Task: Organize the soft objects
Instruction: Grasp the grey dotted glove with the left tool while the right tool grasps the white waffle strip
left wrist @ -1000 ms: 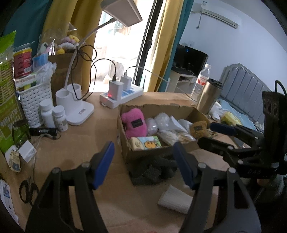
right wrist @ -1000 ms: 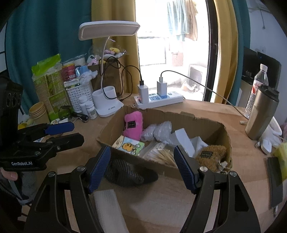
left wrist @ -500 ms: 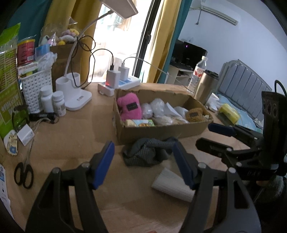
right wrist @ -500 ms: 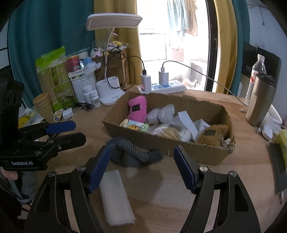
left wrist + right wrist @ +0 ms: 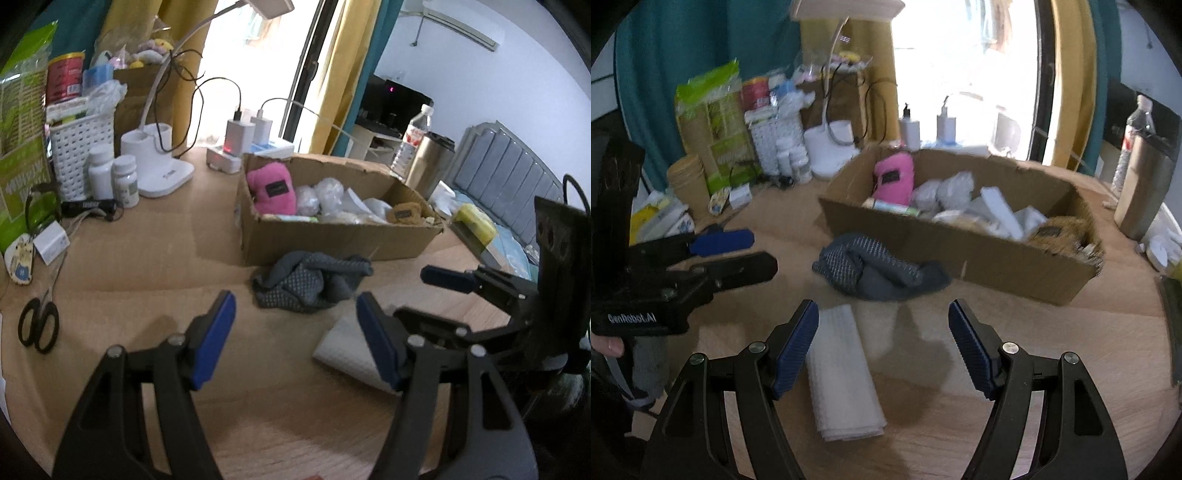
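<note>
A crumpled grey knit cloth (image 5: 310, 282) (image 5: 875, 269) lies on the wooden table in front of an open cardboard box (image 5: 332, 236) (image 5: 982, 254). A folded white towel (image 5: 842, 369) (image 5: 349, 356) lies nearer me. The box holds a pink plush (image 5: 273, 190) (image 5: 892, 179), a brown plush (image 5: 406, 214) (image 5: 1060, 236) and white wrapped items. My left gripper (image 5: 295, 339) is open and empty, short of the grey cloth. My right gripper (image 5: 882, 347) is open and empty, above the table beside the white towel.
A desk lamp base (image 5: 159, 166), pill bottles (image 5: 114, 177), a white basket (image 5: 79, 147), a power strip (image 5: 247, 155) and scissors (image 5: 37, 328) sit at the left and back. A steel tumbler (image 5: 1141, 188) and water bottle (image 5: 413, 140) stand right of the box.
Both grippers have pulled back and lowered, away from the box, so the grey cloth and white towel show fully. Both stay open; nothing was picked up.
</note>
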Demonstrator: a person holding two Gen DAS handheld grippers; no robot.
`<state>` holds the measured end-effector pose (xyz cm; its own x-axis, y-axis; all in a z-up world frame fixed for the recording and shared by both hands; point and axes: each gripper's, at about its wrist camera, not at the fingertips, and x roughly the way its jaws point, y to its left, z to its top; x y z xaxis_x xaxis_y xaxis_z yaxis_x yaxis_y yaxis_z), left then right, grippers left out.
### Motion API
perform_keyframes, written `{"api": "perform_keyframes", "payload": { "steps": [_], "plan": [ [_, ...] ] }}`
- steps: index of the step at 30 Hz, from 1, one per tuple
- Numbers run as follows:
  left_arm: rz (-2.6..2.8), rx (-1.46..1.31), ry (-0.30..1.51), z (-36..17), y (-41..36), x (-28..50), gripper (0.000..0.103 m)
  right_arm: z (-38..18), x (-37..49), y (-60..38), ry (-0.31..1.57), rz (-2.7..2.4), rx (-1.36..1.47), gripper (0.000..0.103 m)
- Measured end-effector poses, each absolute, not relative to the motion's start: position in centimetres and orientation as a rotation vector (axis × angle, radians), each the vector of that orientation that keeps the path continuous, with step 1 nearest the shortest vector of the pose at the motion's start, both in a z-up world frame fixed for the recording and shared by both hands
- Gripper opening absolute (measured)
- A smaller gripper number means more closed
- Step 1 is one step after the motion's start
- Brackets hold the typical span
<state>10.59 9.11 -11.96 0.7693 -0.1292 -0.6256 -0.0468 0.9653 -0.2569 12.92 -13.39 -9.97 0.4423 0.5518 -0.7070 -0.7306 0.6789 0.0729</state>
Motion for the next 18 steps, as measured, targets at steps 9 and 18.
{"api": "perform_keyframes", "payload": {
  "steps": [9,18],
  "plan": [
    [-0.023,-0.278,0.728,-13.3,9.4,10.0,0.069,-11.9,12.7,-12.7,0.850,0.842,-0.300,0.075],
    [-0.017,-0.283,0.752,-13.9,9.1,10.3,0.069,-12.8,12.8,-12.9,0.894,0.850,-0.321,0.057]
  ]
}}
